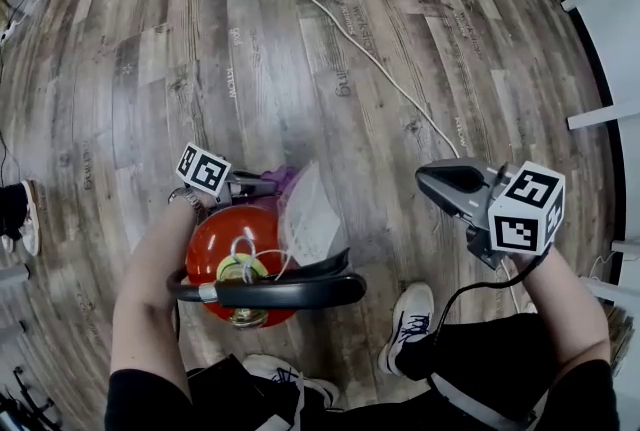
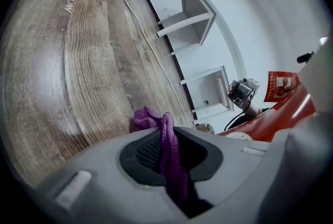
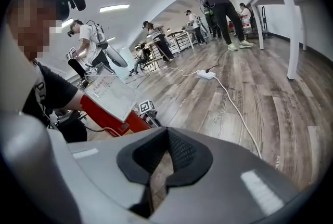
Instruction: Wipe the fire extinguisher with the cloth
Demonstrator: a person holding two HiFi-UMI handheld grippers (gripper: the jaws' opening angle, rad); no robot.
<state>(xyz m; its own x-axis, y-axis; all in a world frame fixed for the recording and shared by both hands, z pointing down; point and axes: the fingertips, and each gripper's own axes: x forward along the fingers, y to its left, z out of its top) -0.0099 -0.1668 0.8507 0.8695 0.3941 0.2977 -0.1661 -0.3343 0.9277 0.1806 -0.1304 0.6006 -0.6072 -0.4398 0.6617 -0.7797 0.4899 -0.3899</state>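
Two grippers: left gripper jaws clamp cloth beside extinguisher; right gripper jaws closed, empty. Advised: press cloth flat on the red body and wipe in long strokes.

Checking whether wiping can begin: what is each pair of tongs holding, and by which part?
Left tongs grip the purple cloth by a bunched fold; the rest pokes out ahead. Right tongs: shut, empty.
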